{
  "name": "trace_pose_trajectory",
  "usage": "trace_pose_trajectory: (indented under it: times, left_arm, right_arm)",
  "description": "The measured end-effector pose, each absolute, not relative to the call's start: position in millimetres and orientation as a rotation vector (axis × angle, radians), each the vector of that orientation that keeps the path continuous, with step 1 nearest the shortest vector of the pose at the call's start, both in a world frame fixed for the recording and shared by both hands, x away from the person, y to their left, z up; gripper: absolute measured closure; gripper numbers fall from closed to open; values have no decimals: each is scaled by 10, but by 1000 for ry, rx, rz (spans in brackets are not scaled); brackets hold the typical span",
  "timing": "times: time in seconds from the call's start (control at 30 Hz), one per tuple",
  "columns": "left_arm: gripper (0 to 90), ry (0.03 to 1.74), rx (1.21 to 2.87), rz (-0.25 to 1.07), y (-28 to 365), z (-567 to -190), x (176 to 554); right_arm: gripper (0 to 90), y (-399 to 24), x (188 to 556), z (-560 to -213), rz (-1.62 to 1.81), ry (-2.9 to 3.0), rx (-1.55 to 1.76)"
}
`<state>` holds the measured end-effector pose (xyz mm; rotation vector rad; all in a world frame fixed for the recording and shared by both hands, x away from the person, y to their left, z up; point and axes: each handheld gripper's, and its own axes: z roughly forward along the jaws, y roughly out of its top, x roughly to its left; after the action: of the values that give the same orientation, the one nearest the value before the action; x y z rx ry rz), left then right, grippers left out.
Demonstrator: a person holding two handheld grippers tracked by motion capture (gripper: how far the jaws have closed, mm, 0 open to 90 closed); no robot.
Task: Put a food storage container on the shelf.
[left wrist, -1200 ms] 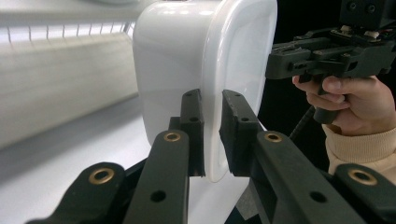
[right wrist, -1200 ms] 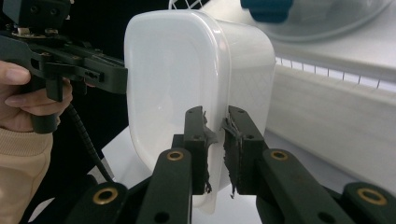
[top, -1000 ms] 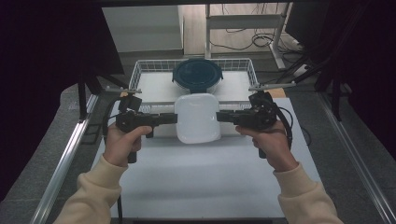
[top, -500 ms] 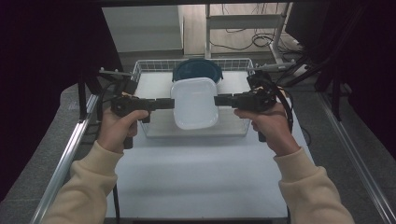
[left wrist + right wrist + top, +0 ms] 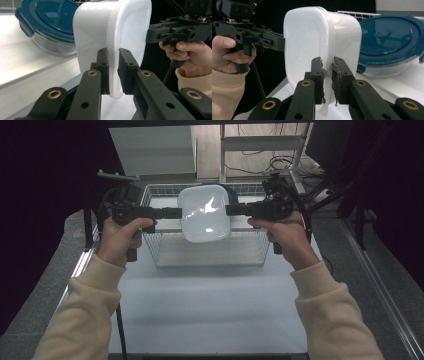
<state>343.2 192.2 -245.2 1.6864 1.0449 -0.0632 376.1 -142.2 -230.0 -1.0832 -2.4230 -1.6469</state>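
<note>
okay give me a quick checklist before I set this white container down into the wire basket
1. Left gripper clamped on the white container rim: ok.
2. Right gripper clamped on the opposite rim: ok.
3. Container held above the wire basket, not touching it: ok.
4. Container level between the two grips: ok, in the high view.
5. Free floor in the basket in front of the blue-lidded glass bowl: ok, though the container hides part of it.
6. Right gripper pads sound: not ok, the lining looks frayed and torn.
</note>
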Motion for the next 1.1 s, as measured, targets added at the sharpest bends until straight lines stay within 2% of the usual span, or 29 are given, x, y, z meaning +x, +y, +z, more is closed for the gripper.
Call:
trace_pose_trajectory:
  times: [0.77,1.1]
  left_arm:
    - [798,1109,1631,-145,2035,-2335,4134]
    - [805,1144,1543,-260,2031,-2412,4483]
  right_arm:
    - [796,-1314,4431,-2133,-1606,-2354,-1126]
    - [792,-1379,4828,-2200,-1535,-2228,-1216]
